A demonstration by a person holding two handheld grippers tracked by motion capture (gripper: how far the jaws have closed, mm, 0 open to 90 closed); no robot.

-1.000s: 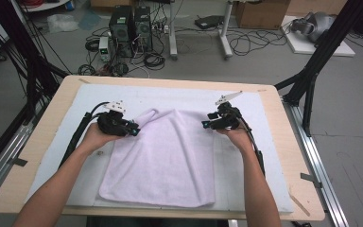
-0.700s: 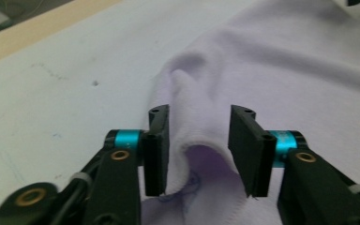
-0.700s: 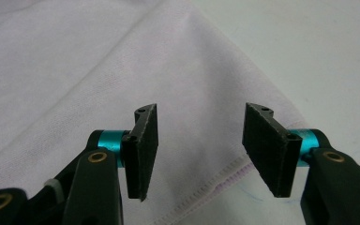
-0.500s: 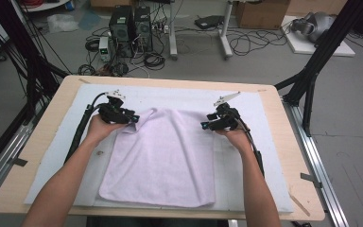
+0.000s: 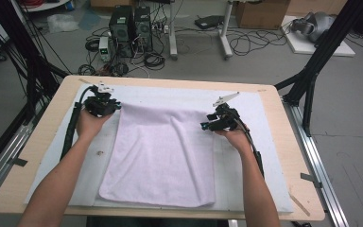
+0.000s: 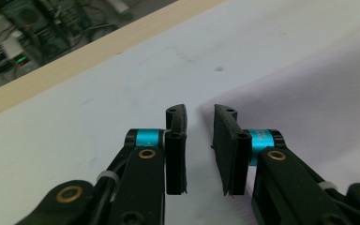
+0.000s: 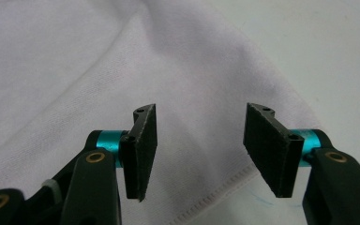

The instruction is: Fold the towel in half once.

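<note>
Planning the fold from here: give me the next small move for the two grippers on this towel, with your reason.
Probably close both grippers on the far corners. The towel lies flat on the white mat. The left gripper has its jaws open at one far corner, nothing pinched, and the right gripper stands open over the other hemmed corner.

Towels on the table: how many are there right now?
1. A single pale towel lies spread flat on the white mat, between the two hands. Nothing suggests another beneath it, though I can't rule that out.
</note>
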